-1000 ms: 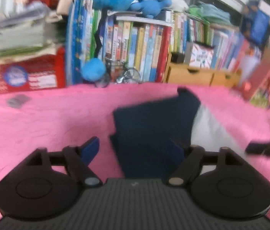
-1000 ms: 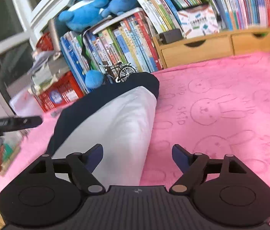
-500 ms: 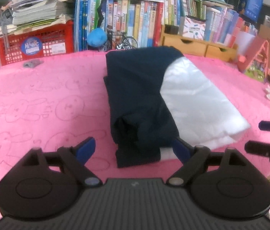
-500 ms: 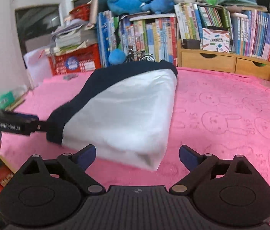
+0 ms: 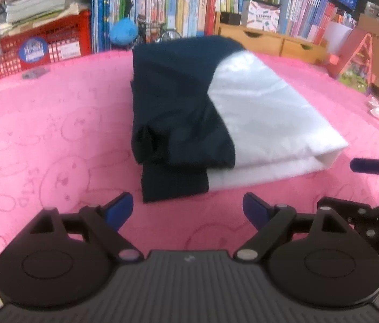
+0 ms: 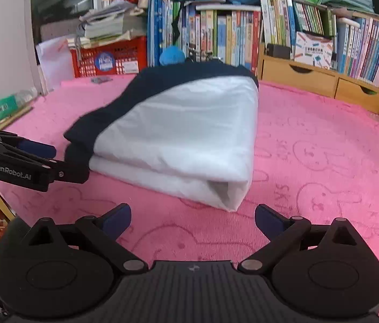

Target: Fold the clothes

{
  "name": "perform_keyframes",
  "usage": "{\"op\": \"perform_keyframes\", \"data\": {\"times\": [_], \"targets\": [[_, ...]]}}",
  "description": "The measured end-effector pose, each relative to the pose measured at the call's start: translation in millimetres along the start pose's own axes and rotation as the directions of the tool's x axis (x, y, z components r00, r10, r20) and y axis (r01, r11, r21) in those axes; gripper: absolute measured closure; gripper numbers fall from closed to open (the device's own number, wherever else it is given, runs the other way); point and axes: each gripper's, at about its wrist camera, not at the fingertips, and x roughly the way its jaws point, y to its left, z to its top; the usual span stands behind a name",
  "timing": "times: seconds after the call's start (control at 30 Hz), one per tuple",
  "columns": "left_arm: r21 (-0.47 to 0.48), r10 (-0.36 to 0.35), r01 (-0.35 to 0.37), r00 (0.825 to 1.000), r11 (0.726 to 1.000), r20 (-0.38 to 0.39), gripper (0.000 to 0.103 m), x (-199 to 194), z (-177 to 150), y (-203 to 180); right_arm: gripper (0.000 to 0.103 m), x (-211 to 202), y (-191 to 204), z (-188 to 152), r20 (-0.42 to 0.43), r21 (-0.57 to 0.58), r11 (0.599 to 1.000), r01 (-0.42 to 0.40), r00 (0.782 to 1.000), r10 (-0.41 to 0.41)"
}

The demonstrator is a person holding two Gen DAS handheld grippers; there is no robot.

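Folded garment lies on the pink blanket, both tongs released and clear of it.

The navy-and-white garment sits in a thick folded bundle near the middle of the blanket, in front of the far bookshelf. The left gripper hovers just near of its navy end with jaws spread and nothing between them. The right gripper is at the near white corner, its jaws opening, also with nothing between them. The fold looks close to done, but the navy layers at the near left end are bunched and a flap sticks out under the bundle. A careless nudge or a pinch that catches only the top layer could drag the stack open. The slippery-looking white cloth may slide off the navy part if pushed sideways.
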Motion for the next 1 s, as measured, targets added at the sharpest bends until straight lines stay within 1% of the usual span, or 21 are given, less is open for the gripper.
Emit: {"op": "perform_keyframes", "data": {"times": [0.1,0.2,0.27,0.33,0.4,0.43,0.47,0.5,0.53,0.57,0.67,0.7,0.73,0.77,0.83,0.87,0.9,0.97,1.0], "targets": [[-0.004,0.004,-0.004,1.0,1.0,-0.012,0.013,4.7,-3.9,0.0,0.004,6.7,-0.4,-5.4,-0.005,-0.007,1.0,-0.001,1.0,0.001],[0.01,0.006,-0.006,1.0,1.0,0.003,0.011,5.2,-7.4,-1.4,0.003,12.8,-1.5,-10.0,-0.013,-0.017,1.0,0.012,1.0,-0.012],[0.003,-0.003,0.003,1.0,1.0,0.022,0.011,3.0,-9.1,0.3,0.002,14.3,-2.8,-12.6,-0.009,-0.019,1.0,0.017,1.0,-0.018],[-0.066,-0.058,0.062,0.996,0.996,0.062,0.011,-5.4,-5.5,13.6,0.002,13.9,-5.2,-14.3,0.003,-0.023,0.999,0.024,1.0,-0.024],[-0.146,-0.121,0.137,0.987,0.98,0.11,0.011,-15.0,-0.5,29.7,0.002,10.0,-13.0,-12.8,0.031,-0.023,0.999,0.039,0.999,-0.038],[-0.188,-0.16,0.183,0.978,0.965,0.131,0.01,-19.3,2.6,38.2,0.002,8.1,-17.2,-11.8,0.045,-0.023,0.999,0.047,0.998,-0.046],[-0.234,-0.205,0.235,0.968,0.943,0.147,0.01,-22.3,6.1,47.3,0.002,6.7,-23.4,-9.9,0.057,-0.009,0.999,0.053,0.997,-0.053],[-0.283,-0.246,0.284,0.956,0.916,0.161,0.01,-23.3,8.7,56.6,0.002,5.5,-30.2,-7.6,0.068,0.011,0.998,0.059,0.996,-0.06],[-0.327,-0.273,0.317,0.946,0.89,0.173,0.01,-22.8,10.0,64.2,0.002,4.4,-37.1,-5.4,0.078,0.031,0.997,0.065,0.995,-0.067],[-0.359,-0.283,0.331,0.942,0.873,0.18,0.01,-21.6,10.5,69.2,0.002,3.2,-43.9,-3.1,0.089,0.05,0.996,0.07,0.993,-0.074],[-0.412,-0.294,0.344,0.939,0.844,0.18,0.011,-18.4,8.2,76.8,0.002,2.3,-51.8,1.7,0.112,0.073,0.991,0.112,0.986,-0.12],[-0.419,-0.315,0.36,0.933,0.833,0.175,0.012,-18.6,7.4,77.3,0.003,1.4,-48.8,2.5,0.129,0.06,0.99,0.131,0.982,-0.138],[-0.421,-0.352,0.392,0.92,0.818,0.173,0.012,-19.2,6.8,77.0,0.003,0.4,-44.4,3.0,0.148,0.04,0.988,0.15,0.977,-0.155],[-0.424,-0.398,0.434,0.9,0.795,0.175,0.012,-17.9,6.3,75.6,0.003,-1.7,-35.0,3.0,0.18,-0.006,0.985,0.17,0.97,-0.166],[-0.438,-0.48,0.509,0.858,0.741,0.184,0.012,-11.7,5.6,72.5,0.003,-0.2,-9.6,2.3,0.233,-0.153,0.968,0.198,0.959,-0.159],[-0.445,-0.52,0.544,0.833,0.711,0.189,0.012,-8.6,5.3,70.9,0.003,1.1,3.3,2.0,0.258,-0.228,0.95,0.213,0.954,-0.152],[-0.457,-0.541,0.56,0.82,0.691,0.186,0.012,-4.6,4.6,69.4,0.003,2.4,16.3,1.7,0.281,-0.301,0.926,0.228,0.949,-0.142],[-0.488,-0.55,0.552,0.819,0.676,0.166,0.012,5.2,2.2,66.5,0.003,14.0,40.3,0.5,0.297,-0.436,0.865,0.247,0.947,-0.121],[-0.5,-0.547,0.545,0.822,0.673,0.159,0.012,8.4,1.2,66.7,0.003,20.5,48.4,0.9,0.299,-0.474,0.845,0.249,0.948,-0.112]]}}
